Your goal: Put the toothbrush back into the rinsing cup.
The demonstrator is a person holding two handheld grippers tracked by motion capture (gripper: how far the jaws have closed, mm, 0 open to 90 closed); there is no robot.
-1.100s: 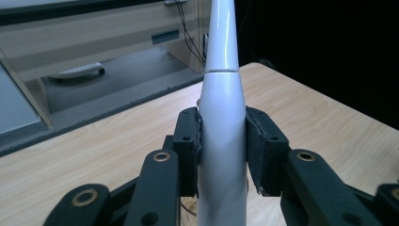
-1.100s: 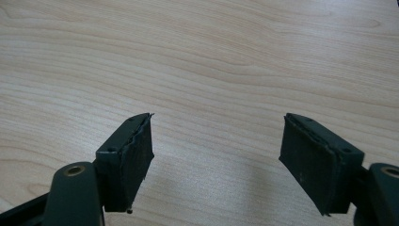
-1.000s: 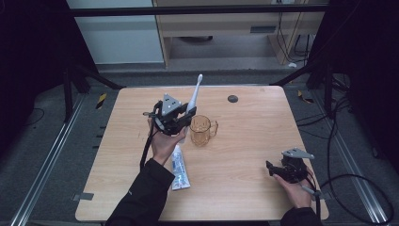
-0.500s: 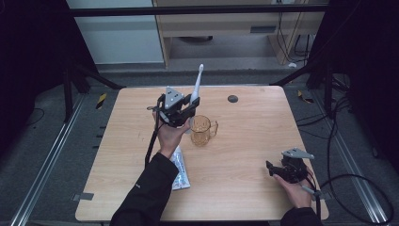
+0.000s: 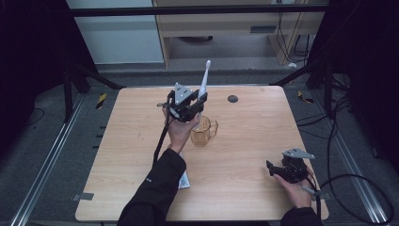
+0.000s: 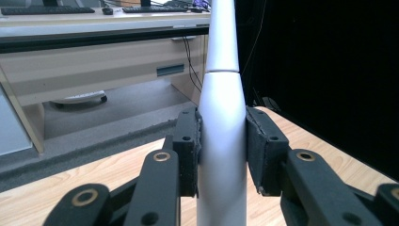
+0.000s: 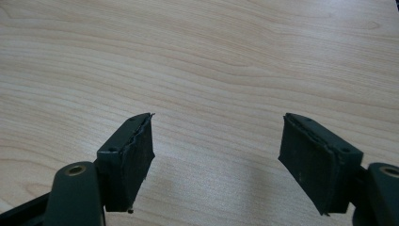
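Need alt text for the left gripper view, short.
The left gripper clamps the thick handle of a white electric toothbrush, which stands upright between its two black jaws and runs out of the top of the picture. Behind it lie the wooden table, a grey floor and a desk with keyboards on top.

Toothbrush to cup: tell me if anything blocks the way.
Nothing visible does. The left gripper holds the toothbrush upright just behind the cup, whose mouth is open. The tube lies near the table's front edge, well aside.
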